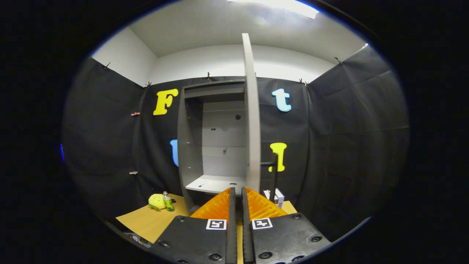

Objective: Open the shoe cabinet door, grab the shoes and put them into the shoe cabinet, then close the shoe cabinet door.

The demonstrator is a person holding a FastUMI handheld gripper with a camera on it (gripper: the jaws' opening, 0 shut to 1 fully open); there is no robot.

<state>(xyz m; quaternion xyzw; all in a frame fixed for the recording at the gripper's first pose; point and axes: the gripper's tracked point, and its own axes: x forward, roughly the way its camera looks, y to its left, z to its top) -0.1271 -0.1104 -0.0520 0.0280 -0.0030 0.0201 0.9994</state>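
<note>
A grey shoe cabinet (190, 146) stands on the table, just beyond my fingers. Its door (252, 110) is swung open toward me and I see it edge-on, to the right of the opening. A dark bar handle (273, 176) sticks out on the door's right side. Inside, the pale shelf (216, 183) and back wall are bare. My gripper (237, 190) is shut, with only a thin slit between the fingers and nothing held. Its tips sit low in front of the cabinet's bottom shelf, right beside the lower edge of the door.
The wooden table (146, 220) carries a yellow plush toy (157, 201) and a small green bottle (168, 202) left of the cabinet. A white box (277, 196) lies right of the door, behind the handle. Black cloth walls close in on all sides.
</note>
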